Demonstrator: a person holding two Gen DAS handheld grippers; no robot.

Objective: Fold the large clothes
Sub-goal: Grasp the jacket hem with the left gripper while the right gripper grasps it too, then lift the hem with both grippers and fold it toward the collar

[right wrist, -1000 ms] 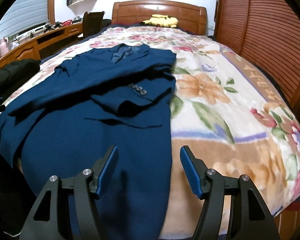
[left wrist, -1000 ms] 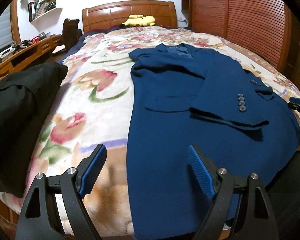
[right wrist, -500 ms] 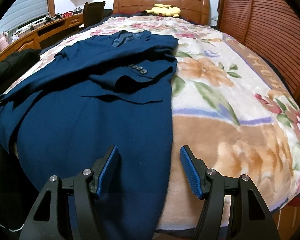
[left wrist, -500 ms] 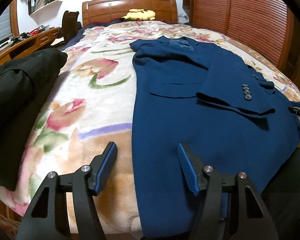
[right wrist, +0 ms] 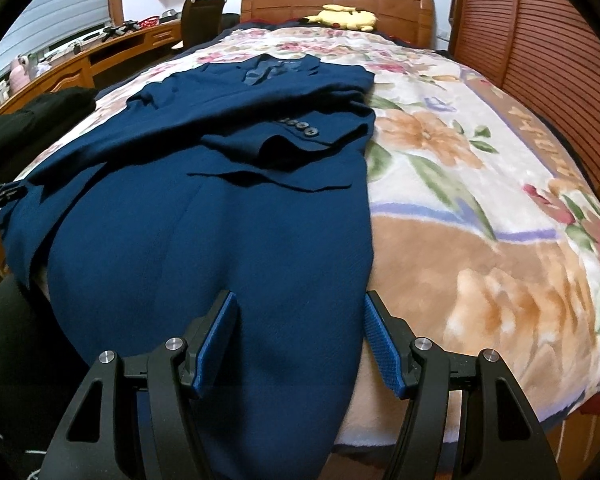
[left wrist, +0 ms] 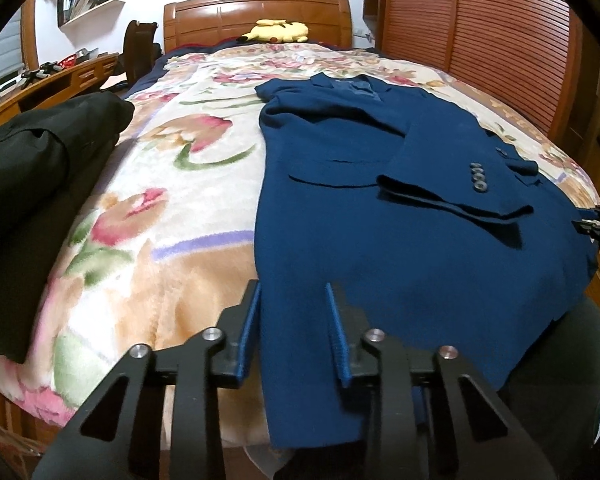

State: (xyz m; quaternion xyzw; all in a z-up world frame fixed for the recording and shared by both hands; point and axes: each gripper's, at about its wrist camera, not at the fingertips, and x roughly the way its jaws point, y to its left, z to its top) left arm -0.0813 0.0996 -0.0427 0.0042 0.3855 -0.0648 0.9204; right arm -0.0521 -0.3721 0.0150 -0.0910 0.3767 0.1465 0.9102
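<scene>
Blue jacket lies face-up on the bed, hem hanging over the near edge, one sleeve folded across the chest.

Change vs. one second ago: left tool has narrowed from wide apart to a small gap and now straddles the jacket's left hem edge; cloth sits between the pads, not yet pinched. Right tool has dropped closer, pads still apart, bracketing the right hem edge.

Judgement: both hem corners lined up for grasping; lifting the hem toward the collar likely follows.

Black garment sits unmoved at bed's left.
</scene>
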